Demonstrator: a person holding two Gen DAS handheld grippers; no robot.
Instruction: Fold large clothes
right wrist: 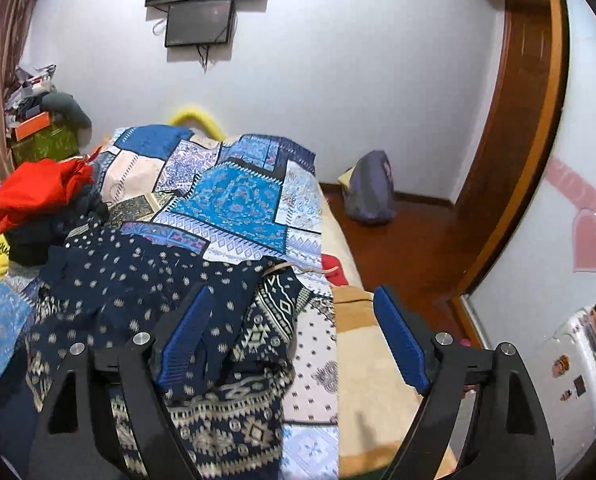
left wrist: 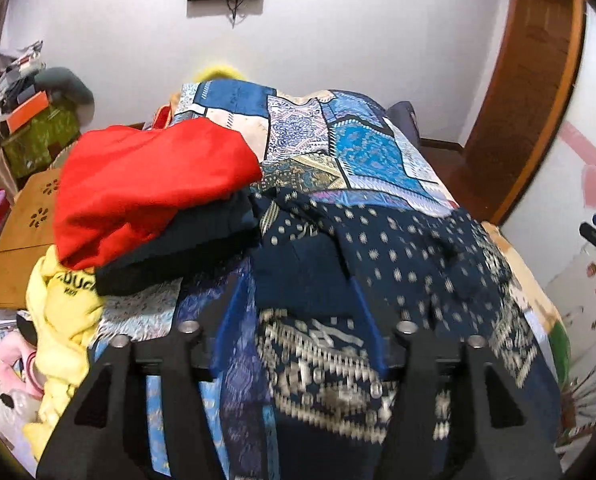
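Observation:
A large navy garment point(left wrist: 377, 264) with white dots and a patterned border lies crumpled on the bed; it also shows in the right wrist view point(right wrist: 138, 292). My left gripper point(left wrist: 301, 276) is open, its blue pads either side of the garment's cloth, close over it. My right gripper point(right wrist: 294, 300) is open and wide, above the garment's right edge and the bed's side; its left finger point(right wrist: 186, 336) lies over the cloth.
A blue patchwork bedspread point(right wrist: 234, 196) covers the bed. A pile of clothes, red point(left wrist: 146, 184), dark and yellow point(left wrist: 62, 304), sits at the left. A wooden door point(right wrist: 513, 140), wooden floor with a grey bag point(right wrist: 367, 188), boxes at the far left.

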